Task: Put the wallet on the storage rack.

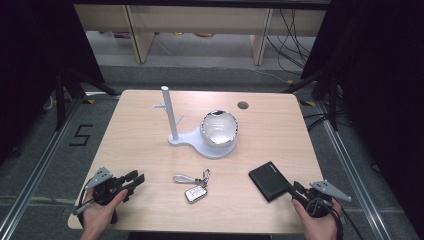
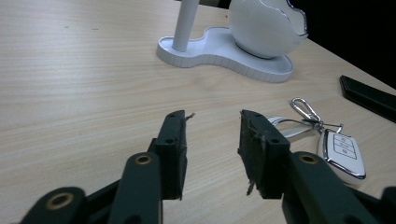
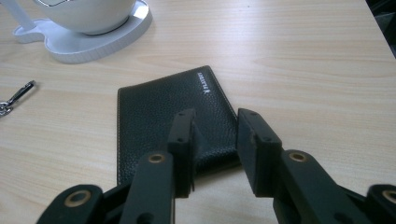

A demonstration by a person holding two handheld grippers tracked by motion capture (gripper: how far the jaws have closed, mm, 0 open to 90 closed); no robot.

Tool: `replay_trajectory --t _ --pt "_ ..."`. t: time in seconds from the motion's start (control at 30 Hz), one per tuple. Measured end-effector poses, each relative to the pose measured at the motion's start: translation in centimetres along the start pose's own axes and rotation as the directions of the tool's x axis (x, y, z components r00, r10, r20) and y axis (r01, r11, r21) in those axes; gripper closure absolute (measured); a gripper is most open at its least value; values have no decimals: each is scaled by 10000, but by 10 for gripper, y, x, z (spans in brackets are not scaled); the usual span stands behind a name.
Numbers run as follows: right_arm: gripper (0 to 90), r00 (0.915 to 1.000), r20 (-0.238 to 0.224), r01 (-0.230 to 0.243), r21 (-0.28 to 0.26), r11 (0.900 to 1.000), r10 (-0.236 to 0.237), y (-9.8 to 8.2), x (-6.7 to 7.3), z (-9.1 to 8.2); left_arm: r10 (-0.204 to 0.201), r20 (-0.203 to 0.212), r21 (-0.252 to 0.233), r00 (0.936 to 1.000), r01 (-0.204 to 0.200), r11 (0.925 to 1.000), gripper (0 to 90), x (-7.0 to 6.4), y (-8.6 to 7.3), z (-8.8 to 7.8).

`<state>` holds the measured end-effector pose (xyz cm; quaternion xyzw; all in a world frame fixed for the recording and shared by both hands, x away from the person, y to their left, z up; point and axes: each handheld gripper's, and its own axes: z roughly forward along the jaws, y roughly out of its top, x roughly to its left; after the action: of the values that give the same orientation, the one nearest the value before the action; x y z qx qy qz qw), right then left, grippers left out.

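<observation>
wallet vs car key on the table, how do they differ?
The wallet is black, flat and rectangular with grained leather; the car key is a smaller silver-edged white fob with buttons. The wallet is one plain piece; the car key carries a strap and clip. The wallet lies right in front of the right tongs; the car key lies off to the side of the left tongs. Both rest flat on the table, ungripped.

Both grippers low, fingers apart
</observation>
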<state>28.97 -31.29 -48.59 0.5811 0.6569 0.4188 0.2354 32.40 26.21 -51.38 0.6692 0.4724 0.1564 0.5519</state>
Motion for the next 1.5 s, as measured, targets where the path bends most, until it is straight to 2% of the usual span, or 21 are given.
replay_trajectory --t 0.2,0.23,0.27,0.33,0.43,0.5,0.6,0.63,0.67,0.7,0.77,0.8,0.83,0.9,0.93,1.03,1.23,1.27,1.3,1.4,1.5 --pt "668 9997 -21 -224 482 9986 225 2 2 -1 73 127 115 9999 -75 9999 653 -3 -3 3" --pt "666 9997 59 232 396 9989 -234 2 -1 0 96 142 152 9999 -98 9998 653 -4 -4 3" --pt "663 9992 -101 -371 565 9977 378 1 2 0 94 141 121 9999 -96 9999 652 -4 -4 2" --pt "658 10000 -32 -2 591 9982 4 1 -1 2 138 97 145 9999 -139 9998 643 -4 -4 0" --pt "648 9977 75 -684 759 9948 681 2 3 0 36 26 53 10000 -36 10000 634 -2 -6 -3" --pt "635 9991 121 -404 724 9966 397 5 -2 1 -48 17 -29 10000 48 10000 620 -1 -7 -6" --pt "637 9984 146 -556 855 9948 545 7 -3 2 27 0 -29 10000 -27 10000 602 0 -6 -7" --pt "658 9977 271 -640 1000 9929 616 7 -4 2 59 -36 -33 10000 -60 10000 602 0 -6 -6" --pt "781 9969 324 -751 1167 9903 718 10 -8 4 160 -162 6 9997 -160 9999 576 0 -6 -6" --pt "815 9920 616 -1178 1353 9838 1103 12 -6 3 204 -115 -41 9997 -204 9998 567 1 -6 -5" --pt "885 9905 677 -1295 1596 9787 1200 15 -9 6 233 -167 -46 9996 -233 9997 561 0 -6 -5" --pt "885 9905 677 -1295 1596 9787 1200 15 -9 6 233 -167 -46 9996 -233 9997 560 0 -6 -5" --pt "900 9948 836 -729 1872 9796 580 19 -17 11 278 -317 125 9991 -274 9995 560 0 -6 -6" --pt "900 9940 968 -703 2034 9766 514 20 -18 12 275 -140 -27 9995 -276 9996 559 1 -6 -4" --pt "900 9928 1086 -719 1976 9776 511 20 -19 17 297 -239 36 9993 -296 9996 559 0 -6 -5" --pt "900 9861 1551 -987 2600 9605 593 24 -23 27 336 -160 7 9993 -336 9994 555 0 -6 -4" --pt "900 9847 1651 -999 2759 9560 552 21 -22 36 357 -153 0 9992 -357 9994 551 0 -6 -4" --pt "900 9819 1710 -1304 2976 9458 816 21 -19 36 364 -168 3 9992 -364 9993 551 0 -6 -4" --pt "900 9830 1735 -1081 2840 9527 598 19 -20 39 377 -206 15 9991 -377 9993 549 0 -6 -4" --pt "900 9827 1747 -1109 2843 9523 623 20 -20 39 358 -142 2 9993 -358 9994 545 0 -6 -4" --pt "900 9817 1698 -1355 3011 9439 867 20 -18 38 362 -178 1 9992 -362 9993 544 0 -6 -4"
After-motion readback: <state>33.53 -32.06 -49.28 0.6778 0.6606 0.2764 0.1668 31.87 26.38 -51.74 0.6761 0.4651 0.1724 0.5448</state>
